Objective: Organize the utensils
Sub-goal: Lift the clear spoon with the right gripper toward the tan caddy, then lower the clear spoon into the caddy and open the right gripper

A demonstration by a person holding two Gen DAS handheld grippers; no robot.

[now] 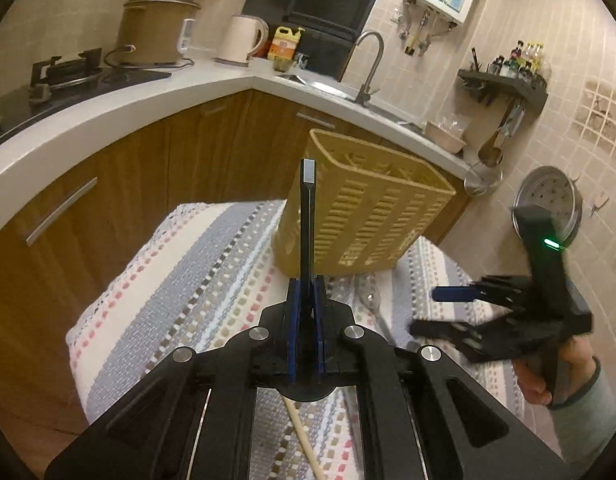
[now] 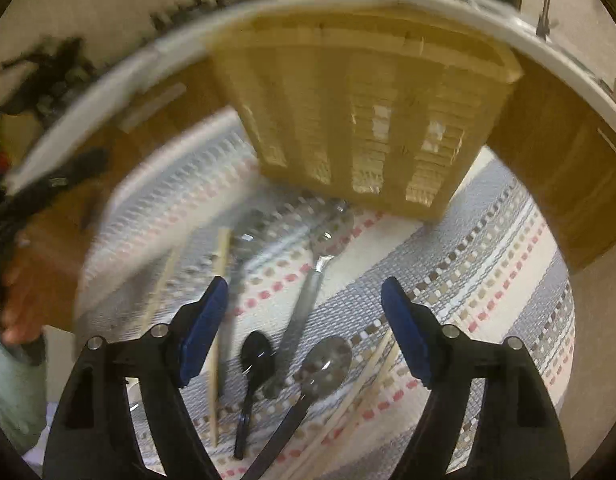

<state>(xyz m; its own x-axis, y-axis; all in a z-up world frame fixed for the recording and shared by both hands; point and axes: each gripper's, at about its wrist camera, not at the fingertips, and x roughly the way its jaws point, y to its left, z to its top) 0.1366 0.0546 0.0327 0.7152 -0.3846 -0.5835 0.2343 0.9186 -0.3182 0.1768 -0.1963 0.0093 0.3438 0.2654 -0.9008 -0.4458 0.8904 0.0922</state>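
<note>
1. Now my left tongs (image 1: 307, 280) pinch a dark utensil handle (image 1: 308, 216), raised before the empty-looking yellow basket (image 1: 372, 216).
2. My right tongs (image 2: 304, 312) hang open, holding nothing, over spoons (image 2: 324, 364) and chopsticks (image 2: 218, 320) left on the table.

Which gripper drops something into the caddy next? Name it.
Left. The left gripper is shut on a dark utensil handle raised before the yellow caddy; the right gripper is open and empty above the spoons.
</note>
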